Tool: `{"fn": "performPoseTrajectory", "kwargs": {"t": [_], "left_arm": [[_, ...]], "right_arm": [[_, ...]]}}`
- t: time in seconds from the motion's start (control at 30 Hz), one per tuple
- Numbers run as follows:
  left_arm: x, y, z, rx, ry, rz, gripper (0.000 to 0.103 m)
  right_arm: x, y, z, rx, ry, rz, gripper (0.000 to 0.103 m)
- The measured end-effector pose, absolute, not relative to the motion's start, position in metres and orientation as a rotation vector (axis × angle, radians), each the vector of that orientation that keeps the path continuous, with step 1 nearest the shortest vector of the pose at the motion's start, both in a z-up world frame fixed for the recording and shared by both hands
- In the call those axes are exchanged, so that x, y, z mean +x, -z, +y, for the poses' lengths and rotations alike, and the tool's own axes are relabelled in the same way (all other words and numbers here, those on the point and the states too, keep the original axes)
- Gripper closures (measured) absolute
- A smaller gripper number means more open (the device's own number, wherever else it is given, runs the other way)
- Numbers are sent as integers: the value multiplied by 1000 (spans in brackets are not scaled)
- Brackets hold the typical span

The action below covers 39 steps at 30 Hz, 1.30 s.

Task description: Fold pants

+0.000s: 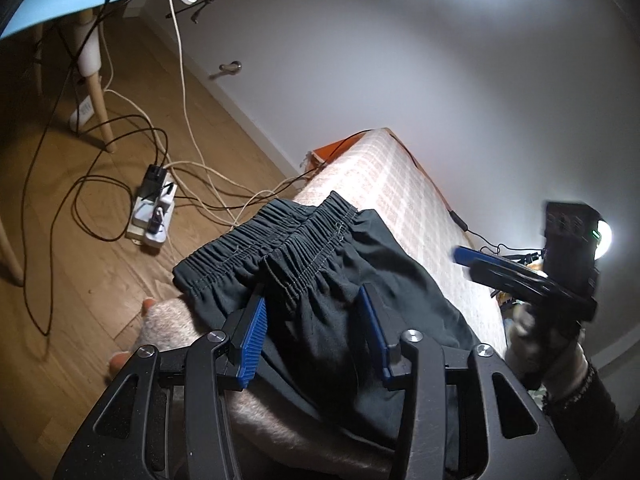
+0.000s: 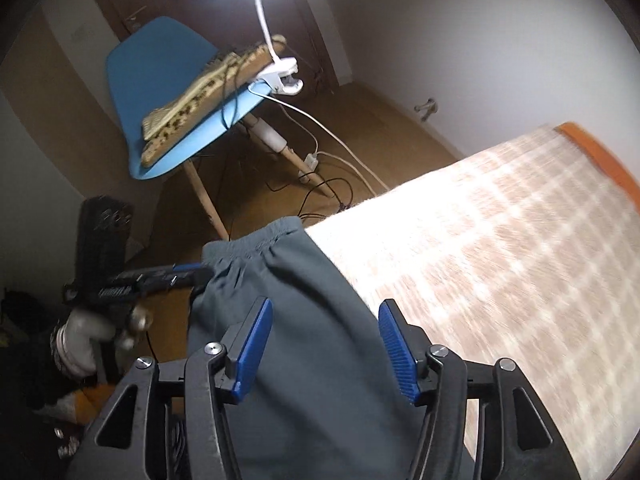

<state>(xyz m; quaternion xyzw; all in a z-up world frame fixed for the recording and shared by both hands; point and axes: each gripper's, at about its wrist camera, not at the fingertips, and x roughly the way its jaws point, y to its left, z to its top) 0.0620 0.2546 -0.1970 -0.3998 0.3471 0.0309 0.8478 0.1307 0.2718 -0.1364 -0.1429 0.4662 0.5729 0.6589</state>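
Dark grey pants (image 1: 328, 280) lie on a checked blanket (image 1: 404, 200), with the gathered elastic waistband (image 1: 272, 236) doubled at the bed's end. My left gripper (image 1: 316, 320) is open, its blue pads on either side of the cloth just behind the waistband. In the right wrist view the pants (image 2: 312, 340) run along the blanket's left edge. My right gripper (image 2: 326, 340) is open above the cloth. The left gripper (image 2: 192, 274) shows there at the waistband corner. The right gripper (image 1: 472, 258) shows at the right of the left view, off the pants.
A blue chair (image 2: 168, 92) with a patterned cushion and a clip-on lamp (image 2: 280, 72) stands beyond the bed's end. Cables and a power strip (image 1: 152, 208) lie on the wood floor. A white wall runs behind the bed, whose orange edge (image 1: 332, 148) shows.
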Motion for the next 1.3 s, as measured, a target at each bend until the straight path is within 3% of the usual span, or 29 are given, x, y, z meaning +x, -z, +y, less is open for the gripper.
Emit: {"fn": "performPoseTrajectory", "kwargs": {"t": [0.07,0.17,0.23,0.27,0.3,0.4,0.53,0.83,1.13,1.23,1.3], "left_arm": [[62,198,253,-828,-67,731,65],[62,197,250,-790,-64,728,84],[61,196,249,-770,-59,717,89],[60,195,248,-762,-56,714,91],[60,195,247,-755,-53,709,92],[58,193,245,-744,-46,692,93],[51,190,249,-756,-48,659,95],[33,193,275,-782,-91,653,95],[39,214,278,-790,-100,729,95],[36,209,279,-772,-107,741,90],[35,205,279,-754,-110,745,89]], "right_arm": [[135,150,289,-334,-1295,1082,44],[141,168,309,-360,-1289,1119,44],[144,178,316,-342,-1294,1156,45],[144,182,319,-327,-1300,1175,53],[145,184,321,-316,-1307,1184,70],[136,181,321,-309,-1341,1166,92],[115,160,324,-364,-1367,1065,103],[102,137,353,-363,-1374,997,103],[100,174,366,-438,-1299,1056,103],[102,170,358,-404,-1284,1062,89],[104,161,347,-364,-1268,1039,68]]}}
